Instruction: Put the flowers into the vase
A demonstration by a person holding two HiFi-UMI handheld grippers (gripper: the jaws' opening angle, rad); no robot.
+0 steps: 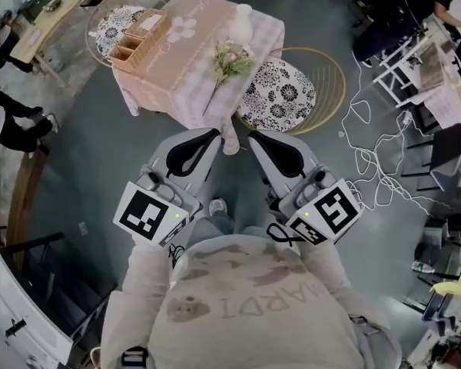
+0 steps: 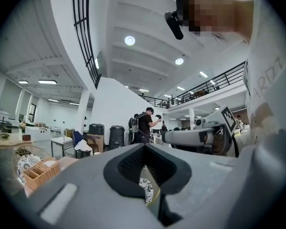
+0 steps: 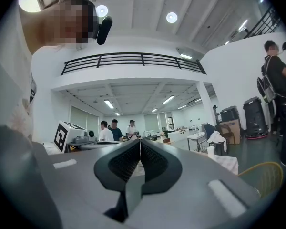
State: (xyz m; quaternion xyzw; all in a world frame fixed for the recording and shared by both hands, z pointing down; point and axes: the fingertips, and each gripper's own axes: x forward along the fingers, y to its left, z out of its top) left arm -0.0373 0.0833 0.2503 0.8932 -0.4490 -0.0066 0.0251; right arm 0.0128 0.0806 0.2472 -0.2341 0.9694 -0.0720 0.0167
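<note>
The flowers lie on the table in the upper middle of the head view, blooms toward the vase, which stands upright just above them. Both grippers sit below the table, well apart from the flowers. The left gripper has its jaws closed together on nothing, and the right gripper is closed and empty too
</note>
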